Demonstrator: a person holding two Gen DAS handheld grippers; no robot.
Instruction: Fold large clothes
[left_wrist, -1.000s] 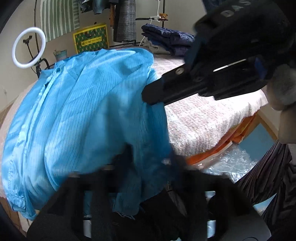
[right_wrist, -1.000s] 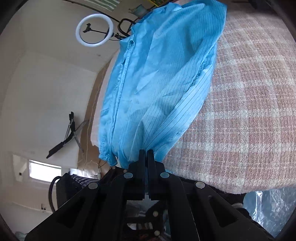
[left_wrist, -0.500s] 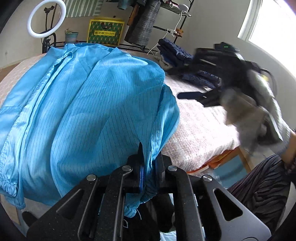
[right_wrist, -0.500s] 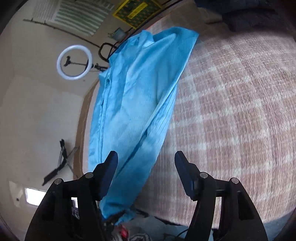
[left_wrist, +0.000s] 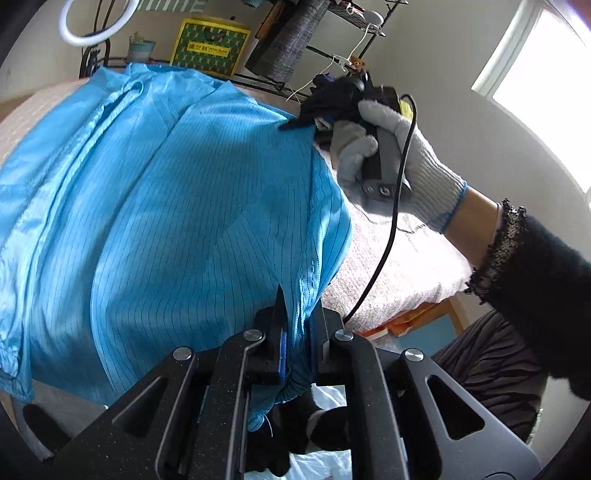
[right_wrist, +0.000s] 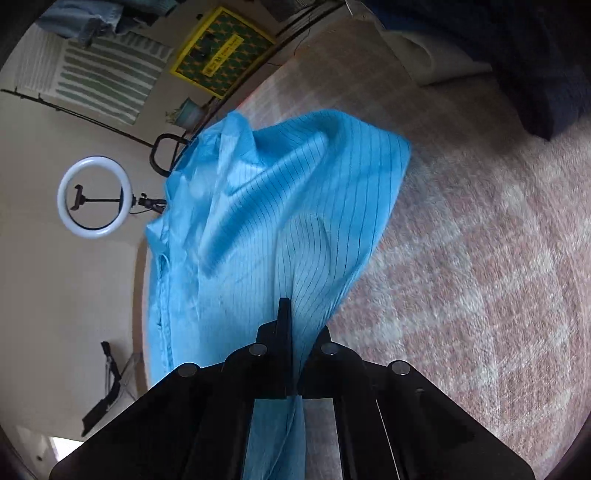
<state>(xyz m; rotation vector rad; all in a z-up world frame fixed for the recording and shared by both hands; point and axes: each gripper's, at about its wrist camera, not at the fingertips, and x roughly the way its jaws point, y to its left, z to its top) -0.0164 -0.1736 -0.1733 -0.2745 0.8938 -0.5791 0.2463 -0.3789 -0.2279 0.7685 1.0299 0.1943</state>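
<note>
Since the previous frames, the right gripper (right_wrist: 293, 325) has released the near hem, travelled to the far edge of the blue garment (left_wrist: 177, 206), and closed on the fabric there. The left gripper (left_wrist: 297, 314) remains clamped on the near edge. The garment lies spread across the plaid-covered bed (right_wrist: 480, 258). A gloved hand (left_wrist: 391, 155) holds the right gripper's handle.

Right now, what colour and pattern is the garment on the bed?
Bright blue garment with thin dark pinstripes; clearest in the left wrist view.
</note>
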